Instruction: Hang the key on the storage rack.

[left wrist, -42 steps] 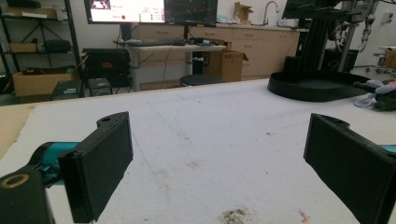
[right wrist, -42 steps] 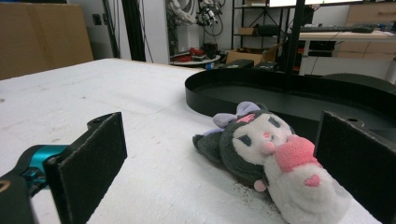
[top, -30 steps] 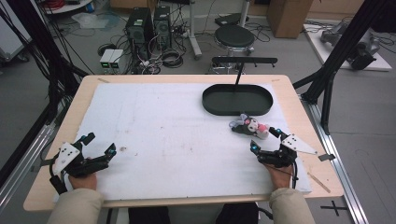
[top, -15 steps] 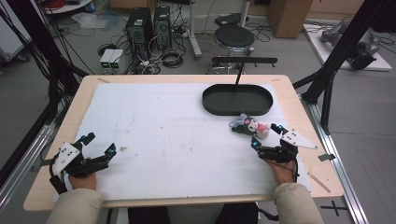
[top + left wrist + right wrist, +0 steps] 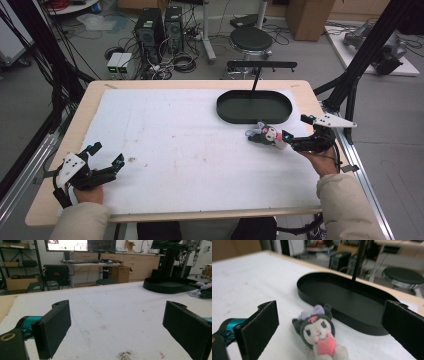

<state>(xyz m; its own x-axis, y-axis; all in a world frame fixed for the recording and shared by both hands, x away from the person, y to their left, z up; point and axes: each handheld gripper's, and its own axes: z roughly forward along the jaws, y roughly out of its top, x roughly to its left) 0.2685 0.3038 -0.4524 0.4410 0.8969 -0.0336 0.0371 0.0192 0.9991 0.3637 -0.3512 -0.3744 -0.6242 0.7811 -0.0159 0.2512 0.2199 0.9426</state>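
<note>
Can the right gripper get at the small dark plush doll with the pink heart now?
Probably yes: the right gripper is open, the plush doll lies between its jaws, nothing between them.

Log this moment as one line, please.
right tool: open, around plush toy, no grip | left tool: open, idle | tray: empty

A soft, fuzzy cloth plush toy [image 5: 319,333] lies just in front of a smooth, matt black plastic tray [image 5: 372,325]. Both rest on a rough, stained white cloth sheet [image 5: 175,135] over a pale wooden counter [image 5: 95,97]. The right gripper [image 5: 332,327] has matt black, finely textured fingers [image 5: 259,325].
</note>
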